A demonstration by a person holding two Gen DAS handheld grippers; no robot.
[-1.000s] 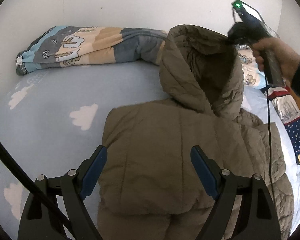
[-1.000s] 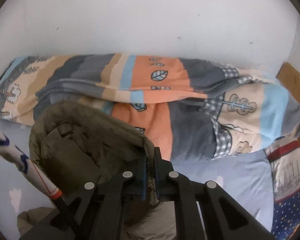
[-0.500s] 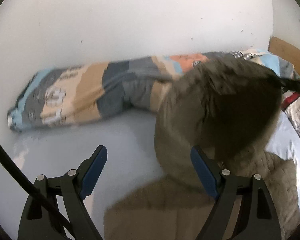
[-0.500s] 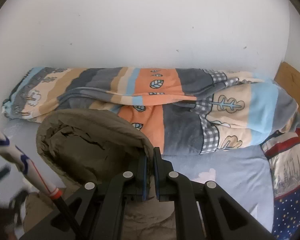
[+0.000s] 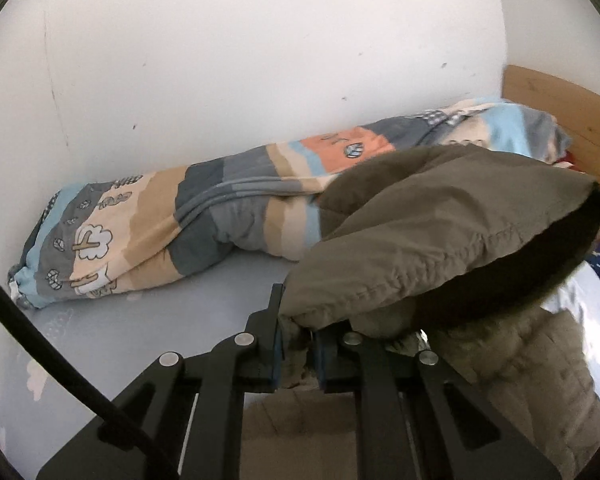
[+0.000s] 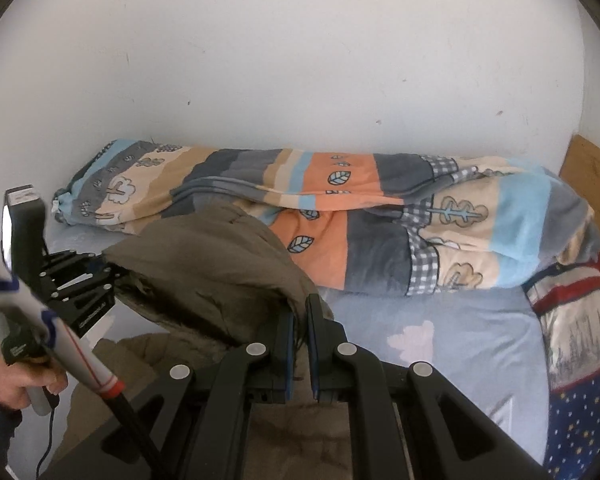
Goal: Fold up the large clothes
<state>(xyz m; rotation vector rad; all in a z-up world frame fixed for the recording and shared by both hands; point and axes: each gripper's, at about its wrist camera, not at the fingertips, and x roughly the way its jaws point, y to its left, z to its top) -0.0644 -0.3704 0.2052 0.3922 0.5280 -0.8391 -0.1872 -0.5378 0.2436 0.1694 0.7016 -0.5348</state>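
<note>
Hood rim clamped at both ends

The hood (image 5: pixel 440 232) is held by left gripper (image 5: pixel 298 344) at 9 o'clock and right gripper (image 6: pixel 300 344) at 3 o'clock, its rim spanning the fingers; the left fingers have just been closing onto it.

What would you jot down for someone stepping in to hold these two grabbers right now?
Left gripper: jaws have just closed, pinching the hood rim of the olive puffer jacket.
Right gripper: shut on the opposite side of the hood.
Hood is lifted between them; jacket body lies on the blue sheet, in front of the rolled patterned quilt.
Done: hood gripped on both sides. Left: probably lay the hood down over the body, then fold the rest.
</note>
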